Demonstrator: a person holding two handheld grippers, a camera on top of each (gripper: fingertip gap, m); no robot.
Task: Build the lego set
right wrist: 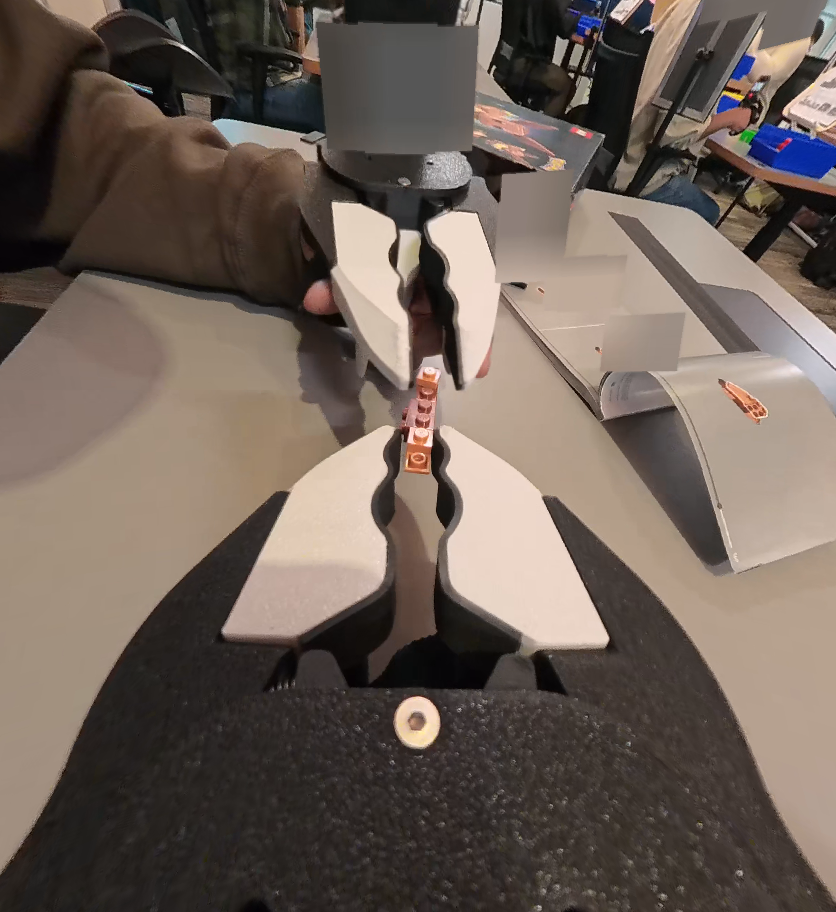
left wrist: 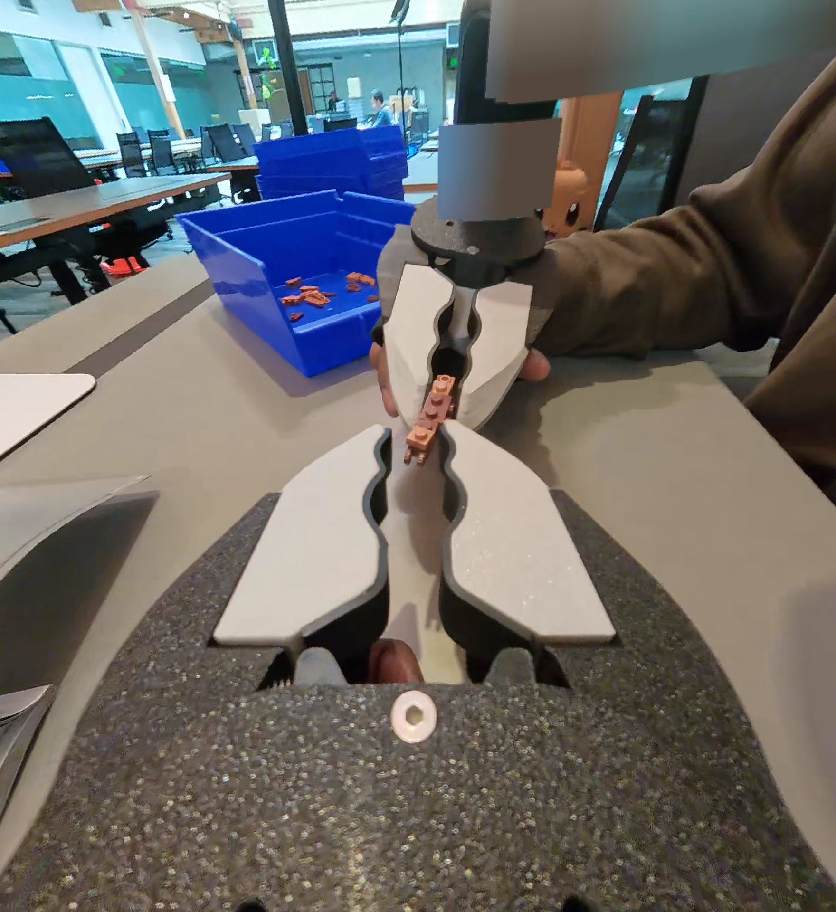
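We see two hand-held tongs meeting tip to tip over a grey table (left wrist: 603, 469), a short chain of brown lego plates (left wrist: 431, 419) strung between them. The right gripper (right wrist: 420, 446) is clenched on one end of that lego piece, its pale fingers (right wrist: 337, 533) pressed against the orange-brown end plate. The left gripper (left wrist: 416, 439) sits with its tips just beside the other end; its jaws are parted a little wider than the plates, and we cannot tell whether they actually pinch the piece or only flank it. In the right wrist view the chain's far end reaches the left tongs' tips, which look slightly apart. A person's sleeve (left wrist: 702, 276), olive-brown, runs back from the right gripper, fingertips curled round its handle.

Beyond the lego piece, on the left gripper's far side, stands a blue bin (left wrist: 278, 276) with loose brown bricks (left wrist: 307, 298) scattered on its floor; more blue bins (left wrist: 337, 163) are stacked behind it. On the other side of the piece an open instruction booklet (right wrist: 751, 444) lies on the table, its pages curling upward, with a dark set box (right wrist: 529, 133) farther back. Around the table we make out an open office: long desks (left wrist: 85, 202), black chairs (left wrist: 36, 153), glass walls, and people seated at a distant desk.
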